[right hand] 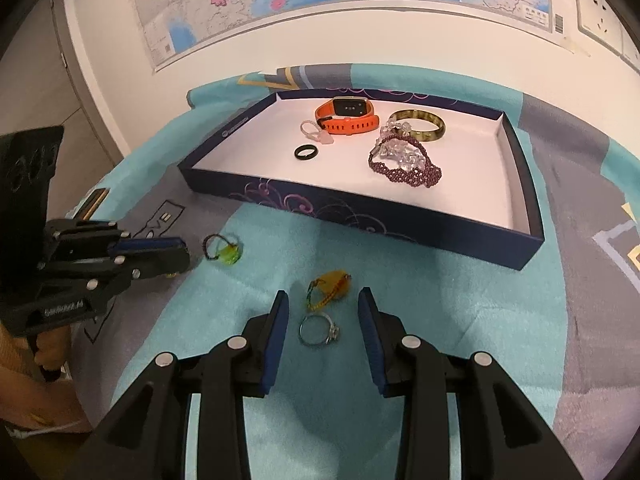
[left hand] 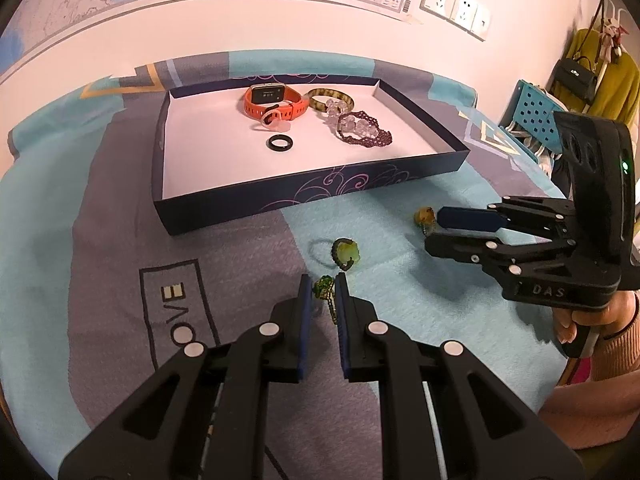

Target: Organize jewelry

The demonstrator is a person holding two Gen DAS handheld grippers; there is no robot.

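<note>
My left gripper (left hand: 323, 290) is shut on a small green beaded piece (left hand: 323, 285), low over the blanket. Just beyond it lies a yellow-green stone on a dark bead loop (left hand: 347, 252) (right hand: 225, 251). My right gripper (right hand: 323, 295) (left hand: 434, 231) stands open and pointing down. An amber pendant (right hand: 334, 283) (left hand: 424, 215) and a silver ring (right hand: 319, 330) lie between its fingers, untouched. The dark blue tray (left hand: 280, 196) (right hand: 360, 216) behind holds an orange watch (left hand: 276, 104) (right hand: 346, 118), a black ring (left hand: 280, 143) (right hand: 307, 152), a bangle (right hand: 420, 124), and clear and maroon bead bracelets (left hand: 368, 136).
A blue and grey blanket (left hand: 400, 288) covers the surface. The wall with a map (right hand: 320, 0) and sockets (left hand: 456, 6) rises right behind the tray. A blue perforated rack (left hand: 536, 116) and hanging bags stand at the right. A hand (left hand: 580, 320) holds the right gripper's handle.
</note>
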